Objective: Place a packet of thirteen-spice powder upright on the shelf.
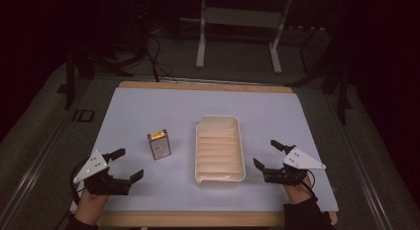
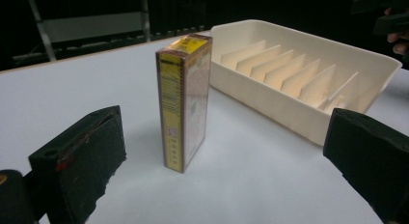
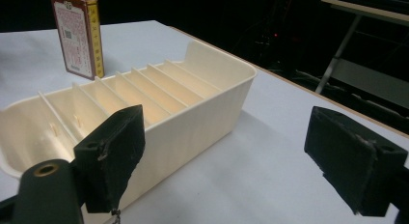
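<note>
A small upright box with a yellow top and brown sides stands on the white table, left of a cream slotted tray. My left gripper rests near the front left edge, open, jaws pointing toward the box with nothing between them. On the other side of the tray, my right gripper is open and empty, its jaws aimed at the tray's near right corner. The box stands beyond the tray in the right gripper view.
The white mat lies on a wooden tabletop whose edge runs along the front. A metal stand and cables sit on the dark floor behind the table. The tray's slots hold nothing.
</note>
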Action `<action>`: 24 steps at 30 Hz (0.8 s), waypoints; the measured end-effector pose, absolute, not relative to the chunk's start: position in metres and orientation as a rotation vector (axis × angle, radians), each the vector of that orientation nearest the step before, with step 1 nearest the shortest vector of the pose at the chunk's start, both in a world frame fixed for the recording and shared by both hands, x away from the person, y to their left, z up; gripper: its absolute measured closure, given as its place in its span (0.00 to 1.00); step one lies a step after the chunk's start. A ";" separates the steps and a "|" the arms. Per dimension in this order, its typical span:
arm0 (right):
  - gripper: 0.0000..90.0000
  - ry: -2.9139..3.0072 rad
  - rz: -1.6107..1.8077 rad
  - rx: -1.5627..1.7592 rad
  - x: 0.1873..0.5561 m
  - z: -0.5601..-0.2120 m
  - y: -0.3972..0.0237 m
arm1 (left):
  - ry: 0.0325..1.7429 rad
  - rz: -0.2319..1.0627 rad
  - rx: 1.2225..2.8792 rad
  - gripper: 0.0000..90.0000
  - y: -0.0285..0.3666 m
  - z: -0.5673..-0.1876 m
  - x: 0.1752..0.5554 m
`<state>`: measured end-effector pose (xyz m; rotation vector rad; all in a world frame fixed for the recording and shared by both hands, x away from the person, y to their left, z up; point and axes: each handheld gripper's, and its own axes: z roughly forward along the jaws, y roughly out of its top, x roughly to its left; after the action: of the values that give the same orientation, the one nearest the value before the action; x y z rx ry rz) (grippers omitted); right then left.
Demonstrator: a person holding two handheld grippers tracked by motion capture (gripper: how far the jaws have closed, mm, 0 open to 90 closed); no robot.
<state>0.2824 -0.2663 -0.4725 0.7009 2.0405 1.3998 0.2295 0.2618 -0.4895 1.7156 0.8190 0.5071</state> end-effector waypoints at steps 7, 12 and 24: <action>0.16 2.036 1.395 0.699 0.281 -0.471 -0.266 | 0.800 0.489 1.721 0.02 0.261 -0.489 0.230; 0.16 2.040 1.392 0.699 0.281 -0.471 -0.266 | 0.788 0.471 1.726 0.02 0.263 -0.488 0.233; 0.16 2.051 1.386 0.704 0.281 -0.473 -0.264 | 0.703 0.372 1.876 0.02 0.262 -0.473 0.241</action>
<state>0.2811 -0.2638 -0.4727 0.7039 2.0510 1.3860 0.2412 0.2624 -0.4734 1.8757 0.7032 0.3722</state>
